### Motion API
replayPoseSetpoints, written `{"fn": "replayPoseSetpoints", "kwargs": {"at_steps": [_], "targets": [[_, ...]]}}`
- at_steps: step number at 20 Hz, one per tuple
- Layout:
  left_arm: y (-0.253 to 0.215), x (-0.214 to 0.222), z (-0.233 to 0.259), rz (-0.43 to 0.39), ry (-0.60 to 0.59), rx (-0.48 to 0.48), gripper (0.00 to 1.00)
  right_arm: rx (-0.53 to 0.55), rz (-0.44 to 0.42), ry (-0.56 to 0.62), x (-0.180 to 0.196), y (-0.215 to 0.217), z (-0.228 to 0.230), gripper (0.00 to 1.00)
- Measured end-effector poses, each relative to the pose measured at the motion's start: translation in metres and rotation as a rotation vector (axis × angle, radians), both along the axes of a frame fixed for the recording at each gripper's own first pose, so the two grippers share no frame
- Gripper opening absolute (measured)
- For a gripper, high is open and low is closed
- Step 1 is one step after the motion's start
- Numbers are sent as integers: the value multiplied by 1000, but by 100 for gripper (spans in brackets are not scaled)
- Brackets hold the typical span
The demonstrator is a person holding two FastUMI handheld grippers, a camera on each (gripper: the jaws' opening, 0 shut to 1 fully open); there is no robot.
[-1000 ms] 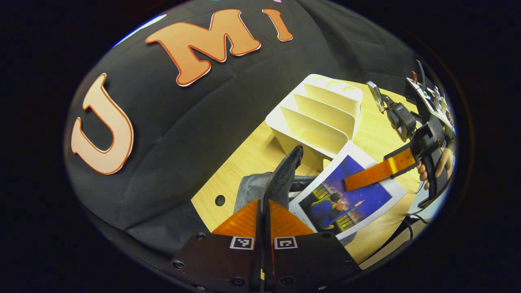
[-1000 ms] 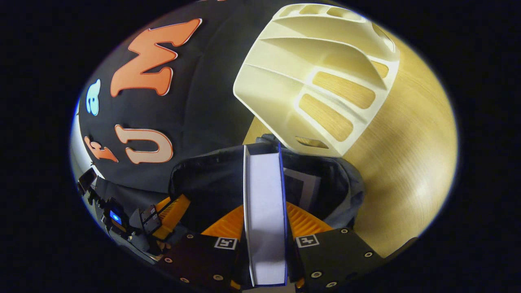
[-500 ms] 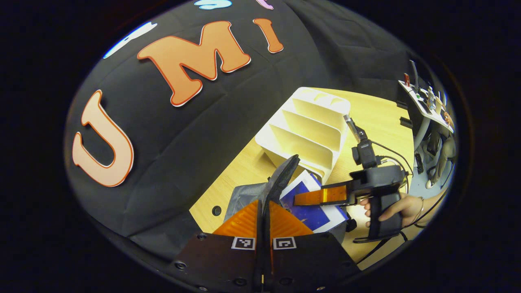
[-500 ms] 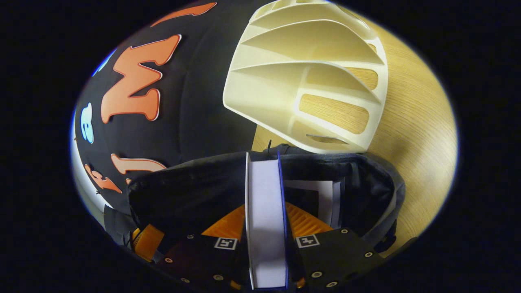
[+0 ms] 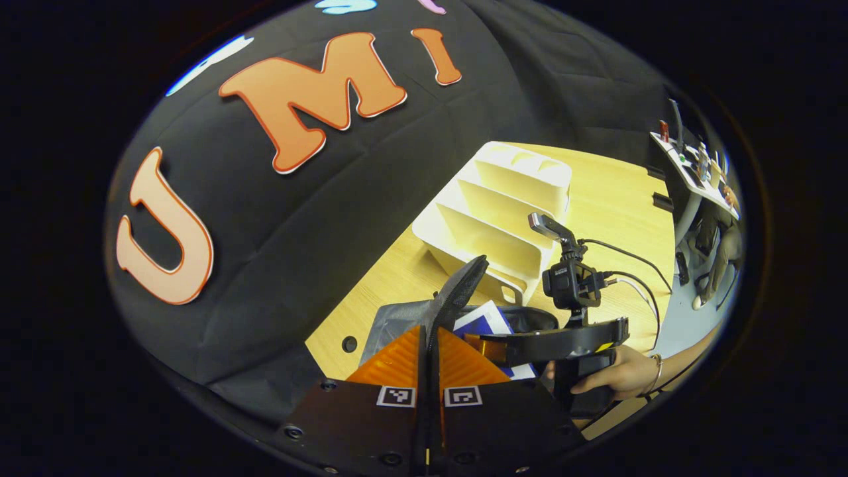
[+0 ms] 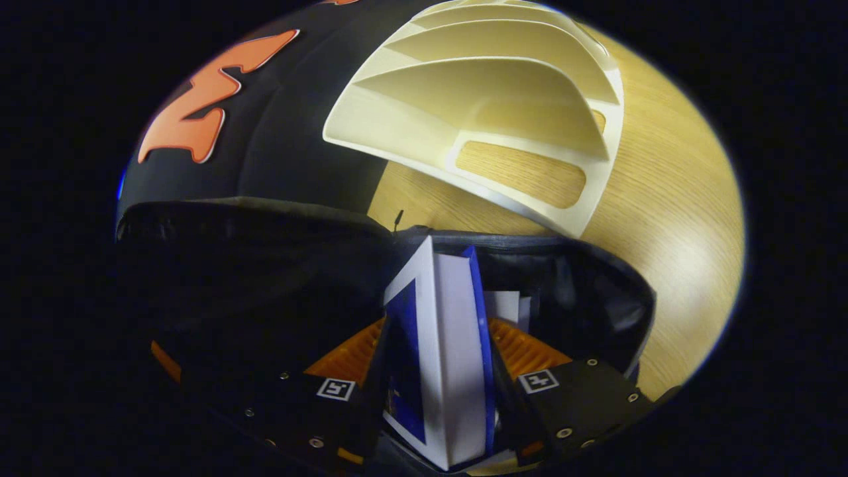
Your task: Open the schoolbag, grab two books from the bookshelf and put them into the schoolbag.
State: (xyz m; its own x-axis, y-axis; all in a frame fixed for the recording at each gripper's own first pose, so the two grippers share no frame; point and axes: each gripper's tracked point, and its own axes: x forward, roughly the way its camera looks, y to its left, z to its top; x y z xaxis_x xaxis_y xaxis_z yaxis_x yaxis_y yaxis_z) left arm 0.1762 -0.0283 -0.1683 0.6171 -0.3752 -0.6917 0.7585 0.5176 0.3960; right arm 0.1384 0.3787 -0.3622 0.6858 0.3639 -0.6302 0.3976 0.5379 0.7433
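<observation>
1. Two grippers work at a dark grey fabric schoolbag (image 5: 397, 318) on the pale wooden bench (image 5: 616, 199).
2. Left gripper (image 5: 429, 344): jaws pinched on the schoolbag's raised flap (image 5: 460, 291).
3. Right gripper (image 6: 437, 351): jaws clamp a blue-covered white book (image 6: 450, 331), inside the bag's mouth; a second book (image 6: 510, 305) lies within.
4. The cream plastic slotted bookshelf (image 6: 490, 99) stands just behind.
5. The left gripper view also shows a hand (image 5: 616, 374) holding the right gripper.

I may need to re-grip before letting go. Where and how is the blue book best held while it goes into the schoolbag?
Hold the blue book by its trailing edge, from above the schoolbag mouth, fingers across the two covers, as the right gripper does now. It stands on edge, leading end already inside the opening, which the left gripper holds by the flap.
</observation>
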Motion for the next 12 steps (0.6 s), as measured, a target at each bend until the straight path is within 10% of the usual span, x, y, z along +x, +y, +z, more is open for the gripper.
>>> {"fn": "replayPoseSetpoints", "kwargs": {"at_steps": [4,5,6,12], "targets": [[0,-5,-15,8,24,-13,2,-18,90,63,-25,-2,-5,82],[-1,-7,-17,4,23,-12,2,-17,114,69,-33,-6,-3,97],[-3,-8,-20,3,24,-12,2,-22,127,71,-39,-13,-1,82],[-10,-23,-38,30,73,-51,2,-318,160,45,-60,-120,7,91]]}}
